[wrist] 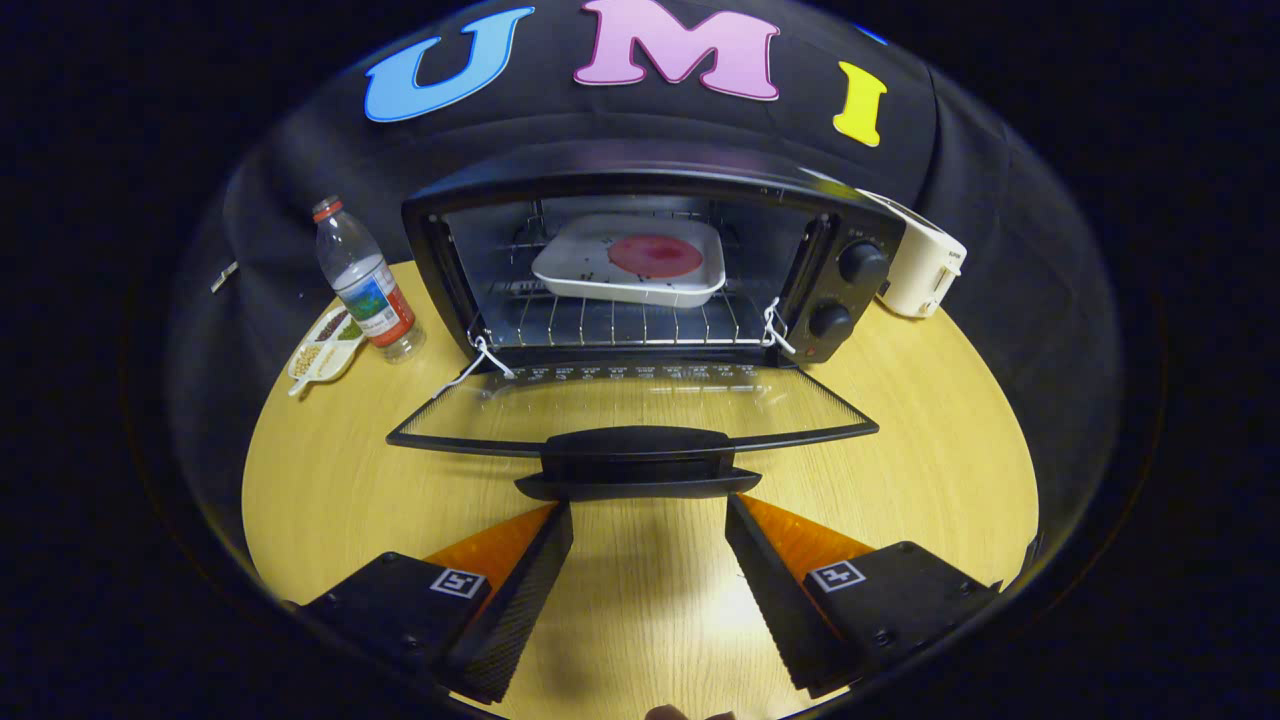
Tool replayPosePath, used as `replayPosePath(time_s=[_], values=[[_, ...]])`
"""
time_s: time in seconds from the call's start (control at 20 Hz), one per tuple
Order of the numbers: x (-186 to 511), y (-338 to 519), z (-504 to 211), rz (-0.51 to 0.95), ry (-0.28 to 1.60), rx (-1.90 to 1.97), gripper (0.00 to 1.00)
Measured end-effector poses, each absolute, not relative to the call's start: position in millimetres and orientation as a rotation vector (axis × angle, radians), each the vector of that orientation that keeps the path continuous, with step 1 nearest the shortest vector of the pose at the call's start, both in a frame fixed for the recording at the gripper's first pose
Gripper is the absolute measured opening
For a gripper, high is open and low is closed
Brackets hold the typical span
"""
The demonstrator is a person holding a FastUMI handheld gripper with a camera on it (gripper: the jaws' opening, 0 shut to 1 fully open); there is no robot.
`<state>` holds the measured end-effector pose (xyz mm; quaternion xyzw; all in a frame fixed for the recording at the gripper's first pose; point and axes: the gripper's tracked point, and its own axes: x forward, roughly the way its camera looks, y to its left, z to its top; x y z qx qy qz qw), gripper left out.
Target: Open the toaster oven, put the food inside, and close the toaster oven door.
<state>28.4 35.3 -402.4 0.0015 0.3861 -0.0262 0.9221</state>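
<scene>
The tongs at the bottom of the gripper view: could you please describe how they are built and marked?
The tongs have two long wedge-shaped fingers with finely ribbed inner faces. Each finger runs back into a blocky black housing that carries a small square black-and-white marker tag on top. No cables are visible.

Tray point(628, 262) inside toaster oven point(650, 260), bottle point(365, 285) to its left
</scene>
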Motion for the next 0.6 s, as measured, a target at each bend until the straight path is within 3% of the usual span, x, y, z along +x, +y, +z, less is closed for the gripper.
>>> replayPosePath(time_s=[0.6], values=[[49,25,-324,-0.084,0.644,0.091,1.00]])
